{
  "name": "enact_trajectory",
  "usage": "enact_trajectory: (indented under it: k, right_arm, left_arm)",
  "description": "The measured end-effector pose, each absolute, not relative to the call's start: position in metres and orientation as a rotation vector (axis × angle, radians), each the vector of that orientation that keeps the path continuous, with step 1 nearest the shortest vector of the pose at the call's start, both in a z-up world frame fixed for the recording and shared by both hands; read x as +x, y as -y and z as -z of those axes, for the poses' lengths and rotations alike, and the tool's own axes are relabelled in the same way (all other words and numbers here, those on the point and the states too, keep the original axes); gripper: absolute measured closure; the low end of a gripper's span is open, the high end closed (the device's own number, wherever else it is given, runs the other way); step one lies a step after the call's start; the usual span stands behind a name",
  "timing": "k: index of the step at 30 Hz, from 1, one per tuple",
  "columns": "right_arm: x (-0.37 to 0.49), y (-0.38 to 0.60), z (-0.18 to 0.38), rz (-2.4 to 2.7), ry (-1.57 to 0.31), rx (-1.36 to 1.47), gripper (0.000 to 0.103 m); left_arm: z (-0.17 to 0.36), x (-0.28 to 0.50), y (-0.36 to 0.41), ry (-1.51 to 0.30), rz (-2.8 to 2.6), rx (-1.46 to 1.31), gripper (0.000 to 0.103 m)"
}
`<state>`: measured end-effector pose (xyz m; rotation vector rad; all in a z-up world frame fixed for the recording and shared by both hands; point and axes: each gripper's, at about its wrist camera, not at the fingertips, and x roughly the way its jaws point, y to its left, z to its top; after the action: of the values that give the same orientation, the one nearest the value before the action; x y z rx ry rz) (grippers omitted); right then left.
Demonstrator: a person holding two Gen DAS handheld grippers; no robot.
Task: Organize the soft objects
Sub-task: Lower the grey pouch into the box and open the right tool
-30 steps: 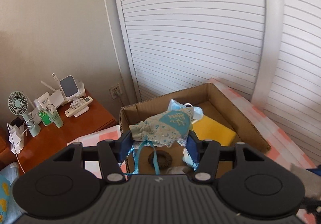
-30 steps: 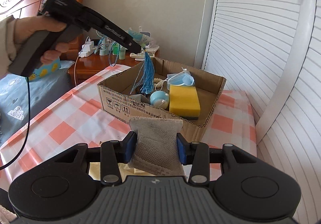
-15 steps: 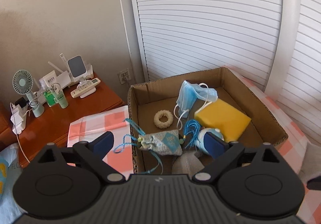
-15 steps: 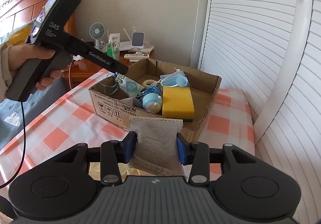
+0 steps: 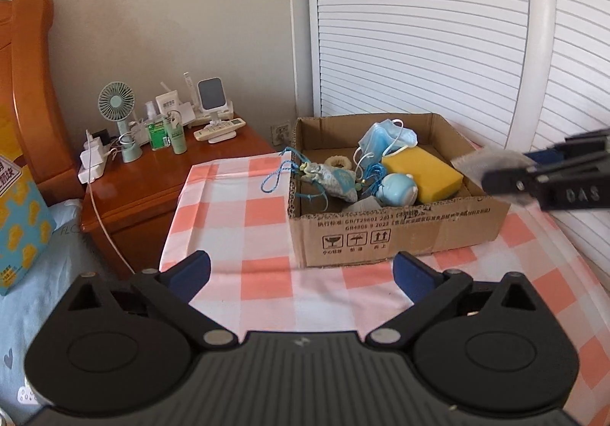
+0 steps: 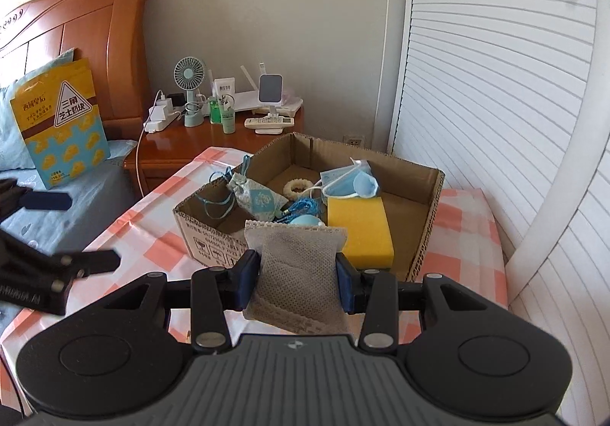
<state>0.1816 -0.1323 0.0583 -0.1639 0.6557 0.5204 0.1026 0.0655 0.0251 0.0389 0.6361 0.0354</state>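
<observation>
Soft things fill the cardboard box [image 5: 400, 235] on the checked tablecloth [image 5: 228, 204]: pouch [image 5: 333, 180], mask [image 5: 385, 138], sponge [image 5: 423, 168]. The left gripper [image 5: 301, 271] is spread wide, holding nothing. From the right wrist, the right gripper [image 6: 297, 283] clamps a grey mesh bag [image 6: 297, 273] just before the box.

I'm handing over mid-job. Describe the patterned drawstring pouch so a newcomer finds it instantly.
Look in the open cardboard box on the checked tablecloth. At its corner nearest the nightstand lies the patterned drawstring pouch, beside a round pale-blue toy. Only it has blue cords trailing over the box wall.
</observation>
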Motion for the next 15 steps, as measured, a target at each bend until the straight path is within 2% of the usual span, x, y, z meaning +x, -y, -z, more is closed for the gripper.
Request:
enact_trajectory:
  k: [15]
  right_arm:
    - [0.302,0.047,-0.06,-0.519,-0.726,-0.131,0.056]
  left_arm:
    - [-0.012,0.06,-0.061,-0.678,-0.085,0.052,0.001]
